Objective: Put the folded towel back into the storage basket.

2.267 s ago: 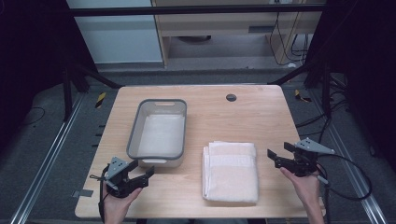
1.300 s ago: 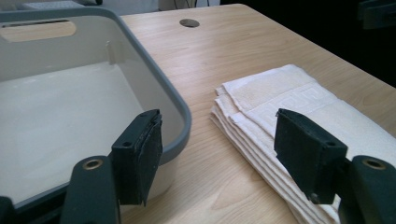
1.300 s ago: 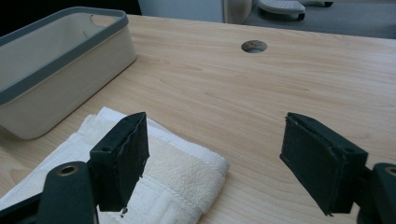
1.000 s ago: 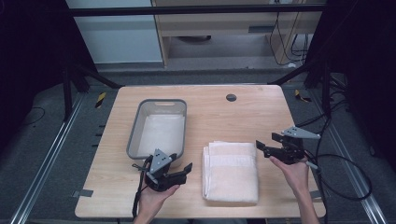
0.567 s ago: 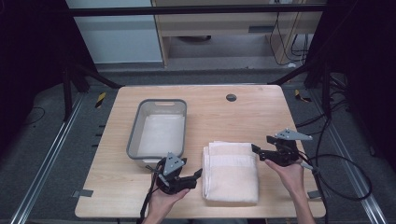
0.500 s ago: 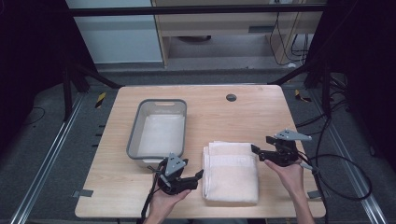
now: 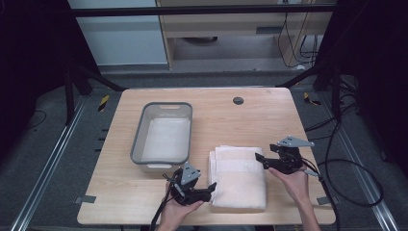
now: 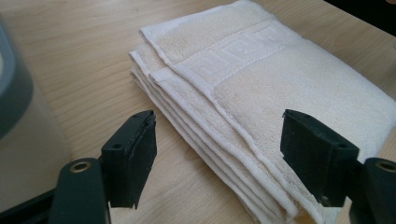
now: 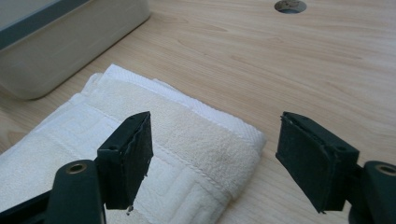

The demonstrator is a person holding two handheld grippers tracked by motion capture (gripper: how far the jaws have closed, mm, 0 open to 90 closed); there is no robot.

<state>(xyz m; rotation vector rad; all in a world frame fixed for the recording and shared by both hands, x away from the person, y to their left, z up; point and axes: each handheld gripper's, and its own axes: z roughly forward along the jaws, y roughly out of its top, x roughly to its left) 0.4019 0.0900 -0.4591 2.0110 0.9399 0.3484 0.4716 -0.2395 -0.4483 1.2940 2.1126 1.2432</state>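
Note:
A folded cream towel (image 7: 239, 178) lies on the wooden table (image 7: 250, 120), near its front edge. My left gripper (image 7: 210, 191) sits low at the towel's front-left edge. In the left gripper view the towel's stacked folds (image 8: 261, 93) lie between the wide jaws of my left gripper (image 8: 217, 135), untouched. Those jaws have just been opening. My right gripper (image 7: 261, 161) hovers over the towel's right edge, open. In the right gripper view, one jaw of my right gripper (image 9: 215, 140) is above the towel's corner (image 9: 140, 154) and the other above bare wood.
A grey-rimmed plastic bin (image 7: 163, 132) with a white inside stands just left of and behind the towel, close to my left hand. A round cable hole (image 7: 237, 100) sits at the table's far middle. Cables trail off the right side.
My left hand has come from the table's front-left across to the towel's left edge and sunk lower. My right hand has shifted left from the table's right edge onto the towel's right side.

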